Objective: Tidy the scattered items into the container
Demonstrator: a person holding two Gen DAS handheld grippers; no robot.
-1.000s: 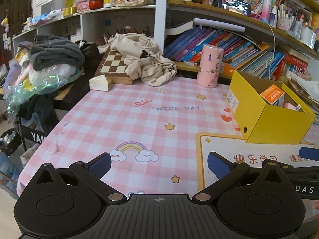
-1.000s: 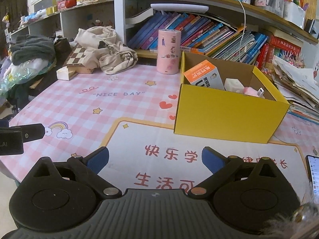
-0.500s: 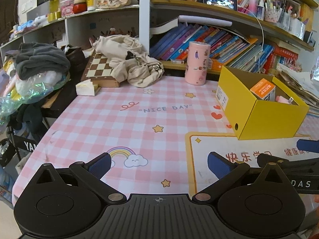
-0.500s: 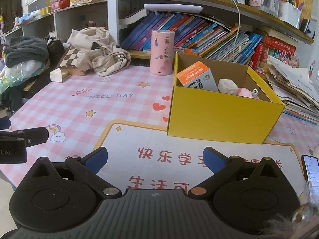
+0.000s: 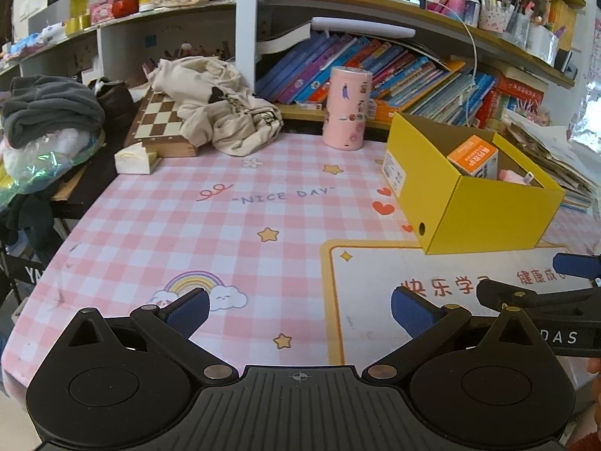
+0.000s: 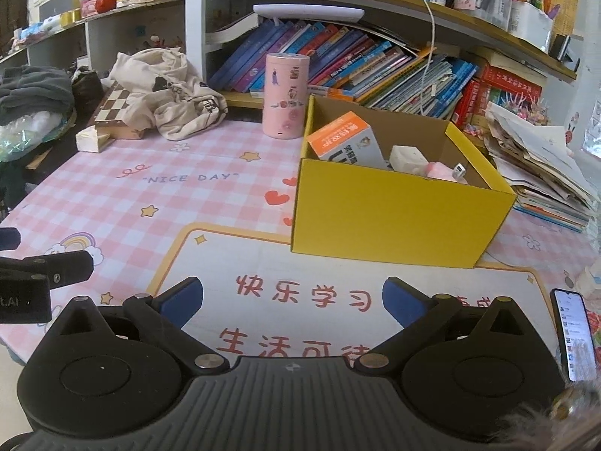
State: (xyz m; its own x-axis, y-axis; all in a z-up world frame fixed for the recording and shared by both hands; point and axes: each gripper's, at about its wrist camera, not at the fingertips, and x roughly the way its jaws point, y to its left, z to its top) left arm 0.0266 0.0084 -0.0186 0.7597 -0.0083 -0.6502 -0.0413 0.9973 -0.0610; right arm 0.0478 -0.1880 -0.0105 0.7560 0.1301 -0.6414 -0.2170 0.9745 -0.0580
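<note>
Pink checked cloth covers the tabletop (image 5: 240, 225), and both pairs of fingers hang spread wide and empty over its near edge: the left gripper (image 5: 298, 306) above the rainbow print, the right gripper (image 6: 293, 300) above the white mat (image 6: 338, 282). Compared with a second ago both have drawn back, so the yellow box (image 6: 394, 214) ahead looks farther off. Inside it sit an orange carton (image 6: 343, 143) and small pink bits; tidying looks finished.
</note>
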